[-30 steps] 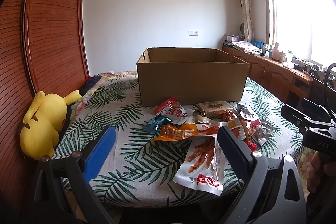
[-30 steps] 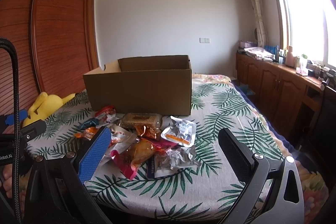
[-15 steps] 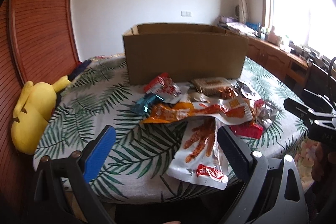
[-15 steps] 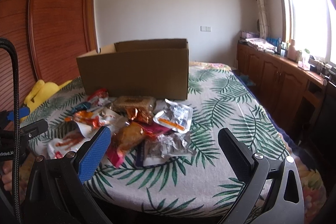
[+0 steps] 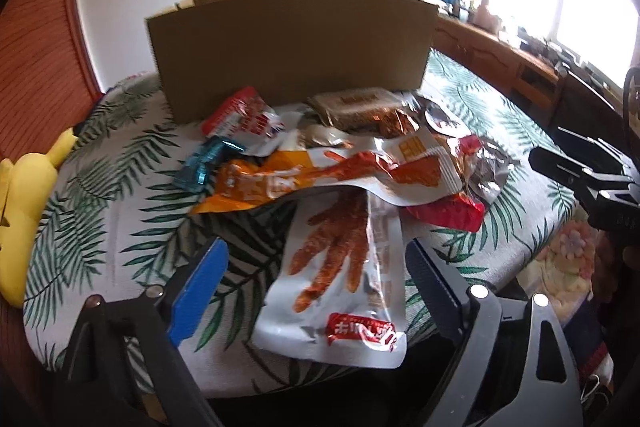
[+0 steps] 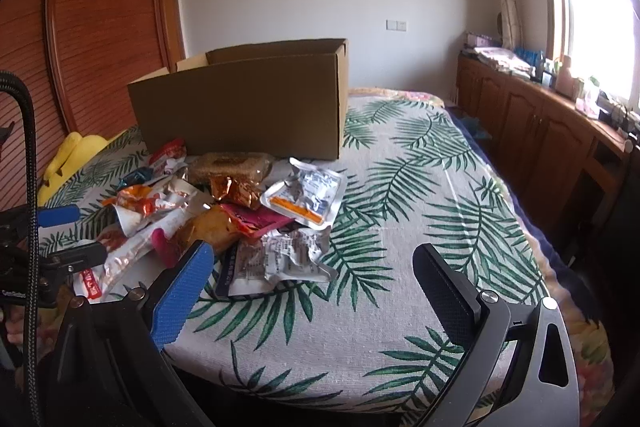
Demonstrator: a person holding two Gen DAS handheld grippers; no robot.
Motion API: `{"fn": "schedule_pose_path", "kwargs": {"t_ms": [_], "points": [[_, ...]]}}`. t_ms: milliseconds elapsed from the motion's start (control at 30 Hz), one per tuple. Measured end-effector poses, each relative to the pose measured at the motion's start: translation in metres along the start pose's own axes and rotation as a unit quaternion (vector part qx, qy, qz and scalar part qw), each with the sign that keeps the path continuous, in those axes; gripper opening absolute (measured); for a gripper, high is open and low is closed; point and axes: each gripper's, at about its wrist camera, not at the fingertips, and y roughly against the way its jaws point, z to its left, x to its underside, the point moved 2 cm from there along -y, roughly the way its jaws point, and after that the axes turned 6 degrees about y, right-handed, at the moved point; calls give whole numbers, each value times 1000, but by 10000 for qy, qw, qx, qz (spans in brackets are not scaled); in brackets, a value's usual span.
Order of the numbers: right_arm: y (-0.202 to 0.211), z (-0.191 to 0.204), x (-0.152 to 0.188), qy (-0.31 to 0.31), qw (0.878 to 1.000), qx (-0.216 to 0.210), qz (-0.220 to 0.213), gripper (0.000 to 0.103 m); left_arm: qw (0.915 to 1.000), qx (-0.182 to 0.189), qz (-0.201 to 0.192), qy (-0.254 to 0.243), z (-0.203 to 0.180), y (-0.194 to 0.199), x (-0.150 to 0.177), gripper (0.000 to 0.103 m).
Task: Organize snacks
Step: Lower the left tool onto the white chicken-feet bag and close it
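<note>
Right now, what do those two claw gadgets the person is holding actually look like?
Both look alike: the left gripper and right gripper have black frames with silver bolts. Each has one bright blue textured pad and one black ribbed pad on its jaws. A black ribbed cable trails beside the left one.
</note>
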Motion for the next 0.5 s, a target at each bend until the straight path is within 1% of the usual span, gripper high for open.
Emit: {"fn": "schedule_pose_path", "kwargs": {"t_ms": [67, 267, 333, 400, 433, 500], "points": [[-2, -1, 0, -4, 10000, -40, 50, 101, 9998, 59, 174, -37, -3, -7, -1, 89], [-11, 0, -1, 102, 9996, -177, 218, 101, 9991, 53, 410, -115, -8, -22, -7, 89], [-17, 0, -2, 141, 9990, -268, 327, 97, 9987, 11, 471, -177, -10, -27, -8, 89], [-24, -1, -2, 210, 9982, -334, 448, 94, 9984, 58, 528, -179, -10, -31, -8, 89], [-27, -1, -2, 244, 9978, -364, 500, 91, 9986, 23, 492, -213, -10, -31, -7, 86], [-34, -1, -3, 265, 9967, -474, 611, 89, 9986, -5, 464, -247, -11, -31, -8, 83]]}}
